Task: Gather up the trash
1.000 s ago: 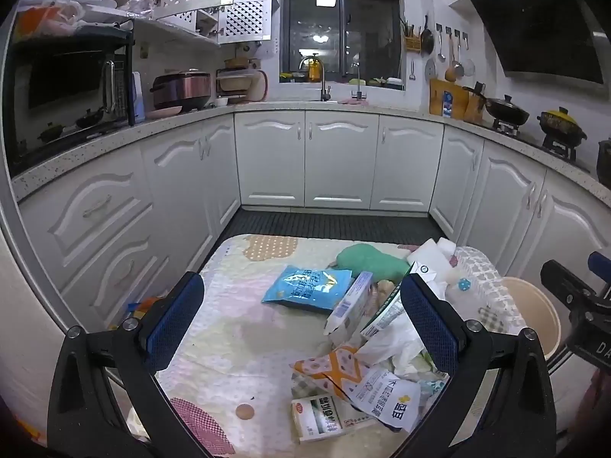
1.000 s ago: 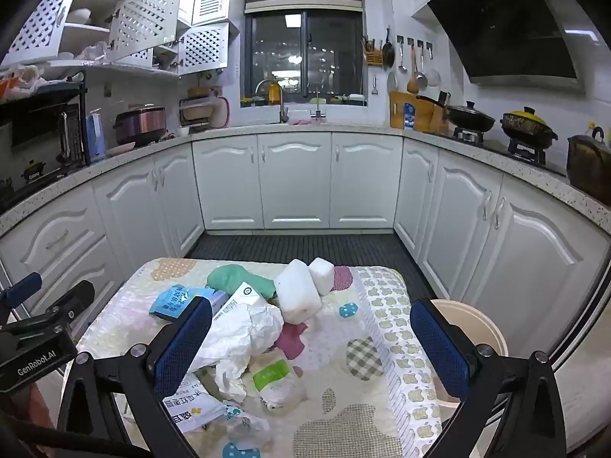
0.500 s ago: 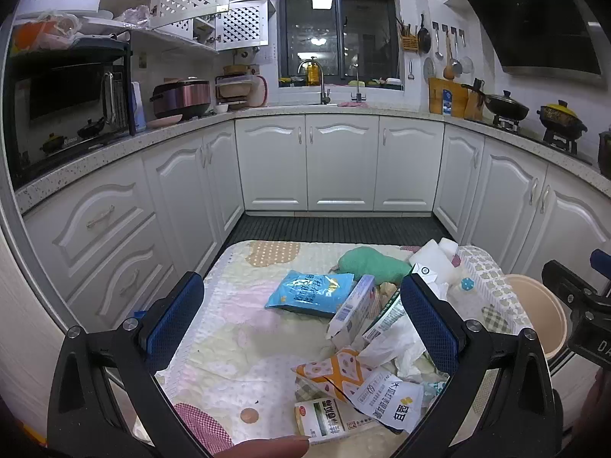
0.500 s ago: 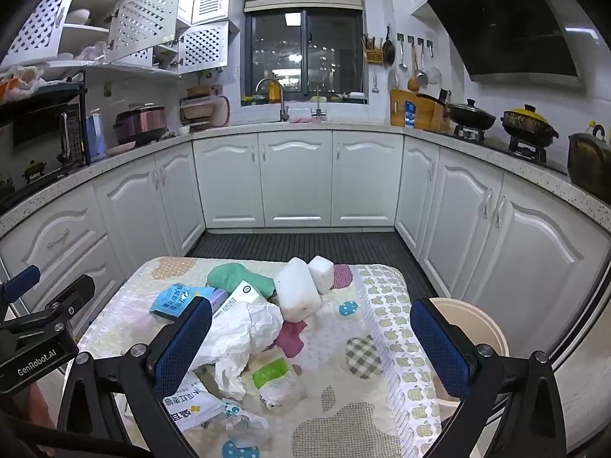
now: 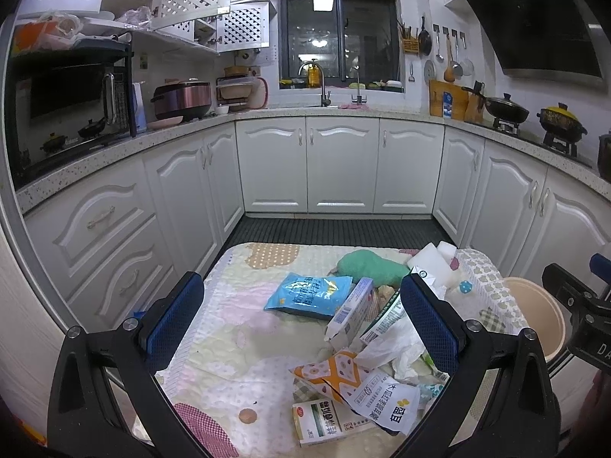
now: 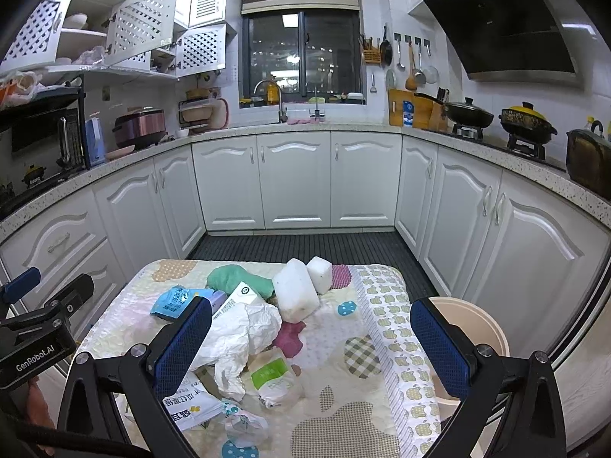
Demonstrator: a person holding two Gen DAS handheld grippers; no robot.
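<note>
1. The surface [image 6: 336,416] wears a patterned quilted cover and stands in the middle of a white kitchen, ringed by cabinets [image 6: 298,179].
2. Trash lies heaped on it: a blue packet [image 5: 307,295], a green cloth [image 5: 372,267], a tilted white carton [image 5: 351,315], crumpled white paper [image 6: 240,337], an orange-and-white wrapper [image 5: 328,376], and a small green-print box [image 5: 324,421] at the near edge.
3. Two white foam blocks [image 6: 296,294] lean together at the far side, just beside the green cloth.
4. A beige bin [image 6: 467,324] stands just off the surface's right edge, on the floor.
5. The left gripper [image 5: 301,320] hovers above the heap, level and pointing forward; its jaws are spread wide with nothing between them. Its right finger overlaps the paper and carton in view.
6. The right gripper [image 6: 311,337] hangs over the right half of the heap, jaws likewise wide apart and empty, with the paper and a crumpled pouch with a green label [image 6: 273,378] between its blue pads [image 6: 183,343].
</note>
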